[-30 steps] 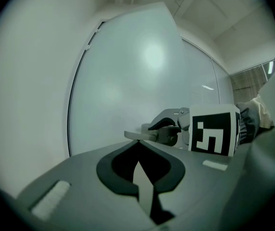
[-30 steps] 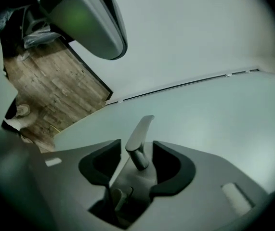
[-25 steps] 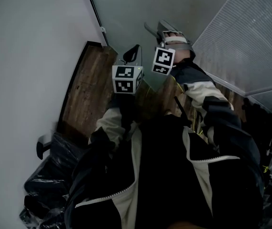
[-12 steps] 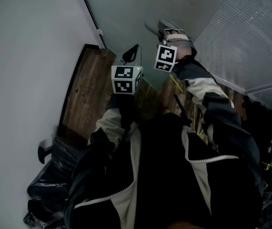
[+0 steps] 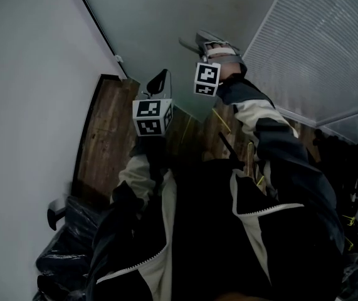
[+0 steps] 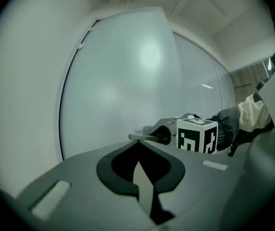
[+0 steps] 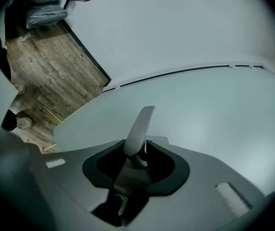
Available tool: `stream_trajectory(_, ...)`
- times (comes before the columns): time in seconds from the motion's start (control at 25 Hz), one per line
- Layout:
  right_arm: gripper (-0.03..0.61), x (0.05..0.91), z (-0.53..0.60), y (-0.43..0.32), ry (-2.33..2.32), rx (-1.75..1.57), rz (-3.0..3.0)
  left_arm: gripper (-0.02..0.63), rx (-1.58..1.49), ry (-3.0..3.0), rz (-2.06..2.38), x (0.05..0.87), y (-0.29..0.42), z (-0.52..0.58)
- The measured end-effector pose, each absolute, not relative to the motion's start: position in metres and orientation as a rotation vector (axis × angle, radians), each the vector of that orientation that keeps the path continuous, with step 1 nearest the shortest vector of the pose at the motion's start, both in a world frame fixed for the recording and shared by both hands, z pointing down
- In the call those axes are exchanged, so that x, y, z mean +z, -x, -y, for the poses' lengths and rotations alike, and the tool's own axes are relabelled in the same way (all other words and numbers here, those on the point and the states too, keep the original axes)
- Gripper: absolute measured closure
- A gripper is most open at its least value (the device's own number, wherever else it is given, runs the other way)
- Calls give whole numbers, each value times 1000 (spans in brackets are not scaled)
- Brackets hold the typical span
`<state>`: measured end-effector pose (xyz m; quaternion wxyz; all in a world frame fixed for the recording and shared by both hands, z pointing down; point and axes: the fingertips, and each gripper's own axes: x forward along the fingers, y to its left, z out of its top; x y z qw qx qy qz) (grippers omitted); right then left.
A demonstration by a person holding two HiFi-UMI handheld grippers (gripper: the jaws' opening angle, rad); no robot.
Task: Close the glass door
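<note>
Pale frosted glass door (image 5: 166,11) stands upright dead ahead of the person, filling the top of head view. Its long edge shows as a thin black seam (image 5: 97,21) slanting along the plain white wall (image 5: 28,74).

R claw (image 5: 189,38) leads. It is reached out in front w/ tips aimed at the pane, and the glass fills its own view just beyond the tips. Touching or a hair short: can't tell. Jaws part spread, nothing between them.

L claw (image 5: 158,80) trails nearer the body and left of R, over the brown wood-plank floor (image 5: 106,130). Its jaws are pressed together and empty.

So R hand is the nearer one. Judged: any push goes fwd through R tips onto the pane, square to its face.

Vs. earlier frames: both claws sit further left in head view, and R is stretched a bit further toward the glass. Black seam has slid left, and more of the white ribbed panel (image 5: 316,49) shows on the right. R jaw gap looks the same. No telling from this whether the door itself has swung or only the person has shifted.
</note>
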<state>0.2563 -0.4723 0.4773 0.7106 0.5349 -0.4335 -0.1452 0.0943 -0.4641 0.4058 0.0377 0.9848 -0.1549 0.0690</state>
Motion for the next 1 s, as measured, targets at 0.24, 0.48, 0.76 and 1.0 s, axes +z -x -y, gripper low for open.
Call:
stream_trajectory(0.24, 443, 478, 476, -312, -1160, -322, 958, 607, 216, -3020, 531, 403, -127, 463)
stream_trajectory(0.48, 443, 475, 488, -375, -1145, -327, 924, 607, 215, -2979, 545, 401, -158, 468)
stream_trajectory(0.76, 443, 480, 509, -436, -1067, -331, 894, 607, 223, -2952, 604, 402, -177, 475)
stream_trajectory(1.0, 445, 477, 526, -490, -1067, -337, 863, 607, 243, -2938, 685, 402, -188, 482)
